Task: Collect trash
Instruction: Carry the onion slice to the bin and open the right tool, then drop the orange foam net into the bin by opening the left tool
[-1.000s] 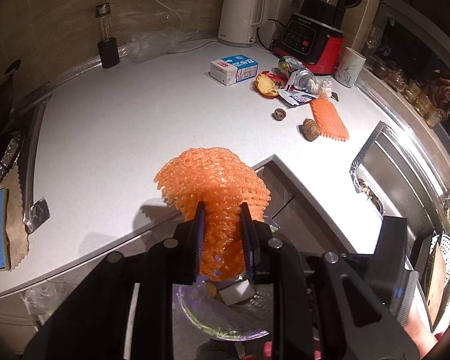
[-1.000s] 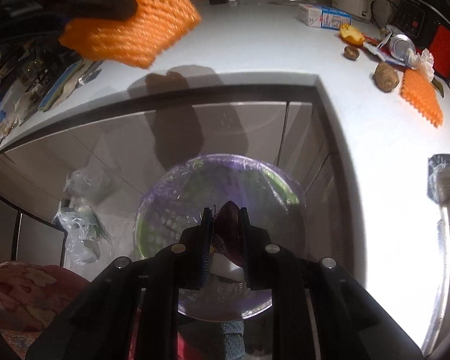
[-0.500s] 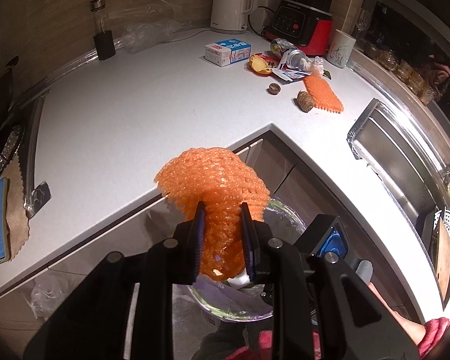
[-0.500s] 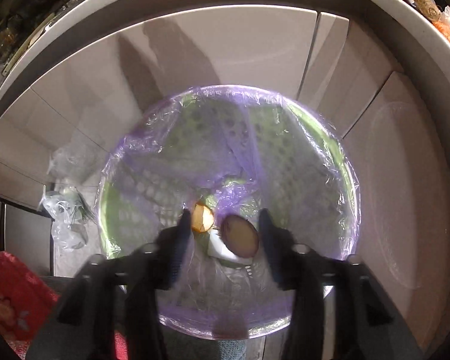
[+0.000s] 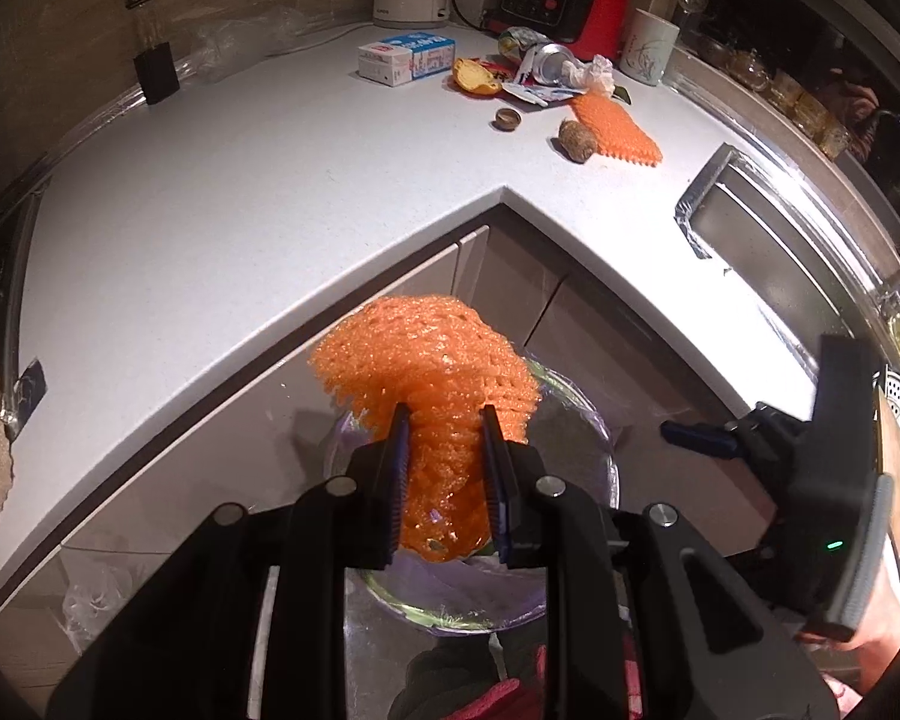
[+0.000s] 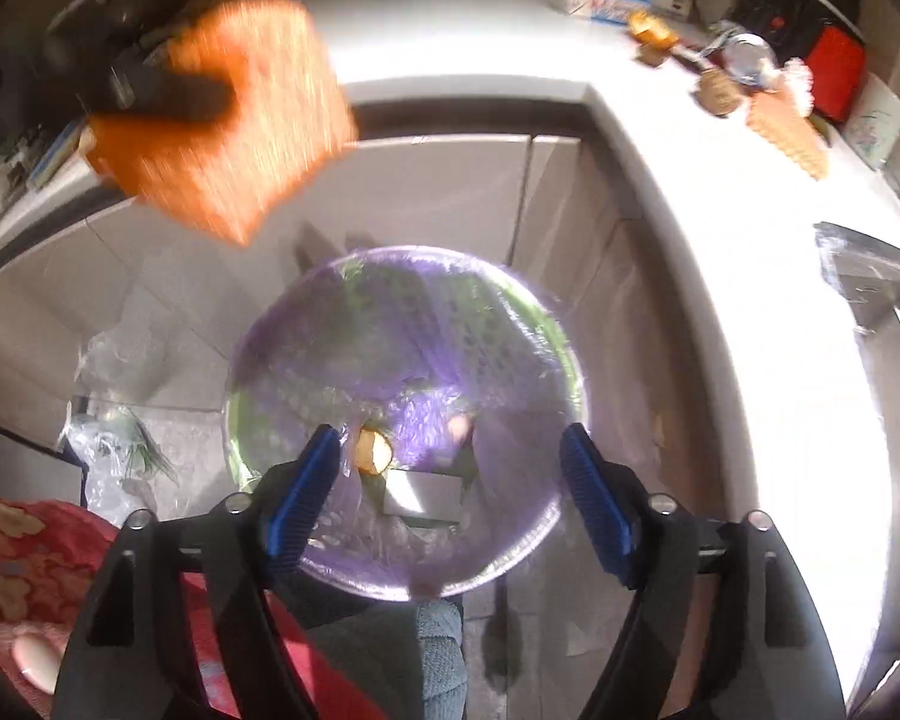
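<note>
Since the earlier frame the right gripper (image 6: 450,498) has just been opening, jaws now wide and empty over the bin (image 6: 270,360). The left gripper (image 5: 444,474) pinches the net (image 5: 426,360) at frame centre, bin directly beneath.

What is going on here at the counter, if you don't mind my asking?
A person is clearing trash from the counter into the lined bin below. The left gripper holds an orange foam net above the bin. The right gripper has just been opening and stands empty over it. More scraps wait by the blender.
</note>
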The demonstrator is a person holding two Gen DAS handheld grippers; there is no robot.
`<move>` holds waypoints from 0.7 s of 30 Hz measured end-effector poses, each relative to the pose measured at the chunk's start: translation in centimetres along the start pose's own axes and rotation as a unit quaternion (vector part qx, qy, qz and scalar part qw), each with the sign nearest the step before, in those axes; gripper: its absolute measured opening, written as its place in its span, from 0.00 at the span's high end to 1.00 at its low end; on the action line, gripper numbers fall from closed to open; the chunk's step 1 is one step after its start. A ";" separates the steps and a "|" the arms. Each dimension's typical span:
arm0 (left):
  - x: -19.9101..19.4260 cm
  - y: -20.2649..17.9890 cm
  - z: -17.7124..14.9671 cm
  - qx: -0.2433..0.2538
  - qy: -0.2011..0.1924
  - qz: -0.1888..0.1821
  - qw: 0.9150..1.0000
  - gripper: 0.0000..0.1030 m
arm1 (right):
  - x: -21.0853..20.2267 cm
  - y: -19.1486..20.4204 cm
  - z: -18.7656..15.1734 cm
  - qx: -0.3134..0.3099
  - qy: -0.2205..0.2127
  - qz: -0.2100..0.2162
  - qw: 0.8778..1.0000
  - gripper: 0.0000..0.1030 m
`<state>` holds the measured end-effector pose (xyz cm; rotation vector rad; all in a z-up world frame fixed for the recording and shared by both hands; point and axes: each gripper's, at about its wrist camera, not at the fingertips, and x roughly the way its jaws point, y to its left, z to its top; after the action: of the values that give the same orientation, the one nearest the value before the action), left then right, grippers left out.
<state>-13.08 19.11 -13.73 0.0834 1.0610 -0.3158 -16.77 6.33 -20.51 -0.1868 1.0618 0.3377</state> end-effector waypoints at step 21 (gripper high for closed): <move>13.6 -1.9 -7.0 0.085 0.120 0.026 0.989 0.31 | -8.2 -2.1 0.4 0.036 -0.034 -0.055 0.997 0.15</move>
<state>-13.45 15.92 -28.76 0.3079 1.2656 -0.3549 -19.37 3.00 -13.13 -0.1681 0.9914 0.2050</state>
